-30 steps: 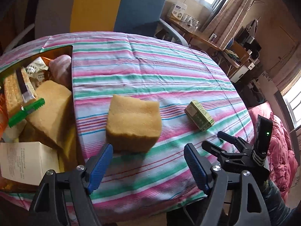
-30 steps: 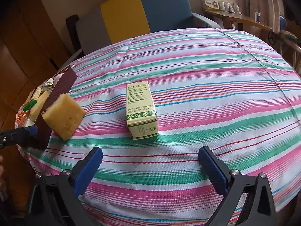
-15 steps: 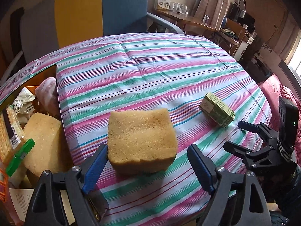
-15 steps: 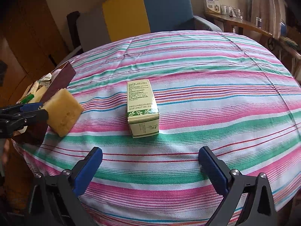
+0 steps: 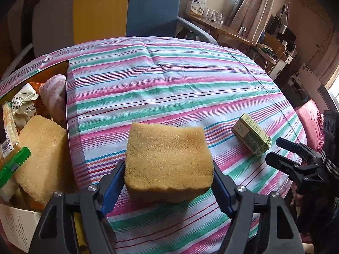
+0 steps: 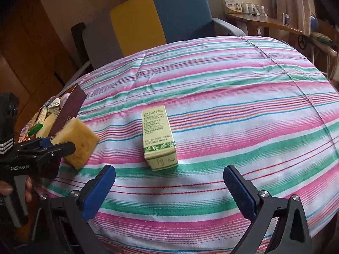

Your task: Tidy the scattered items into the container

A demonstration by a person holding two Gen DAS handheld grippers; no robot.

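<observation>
A yellow sponge lies on the striped tablecloth, and my left gripper has its blue pads pressed on both its sides; it also shows in the right wrist view. A small green box lies flat on the cloth just ahead of my right gripper, which is open and empty; the box also shows in the left wrist view. The brown container stands at the table's left edge with a second sponge, snack packets and a green clip inside.
A blue, yellow and grey armchair stands behind the round table. A wooden side table with small jars and a carton is at the back right. A pink blanket lies beyond the table's right edge.
My left gripper moved forward around the sponge and closed its pads onto its sides. My right gripper stayed open and crept slightly closer to the green box.
</observation>
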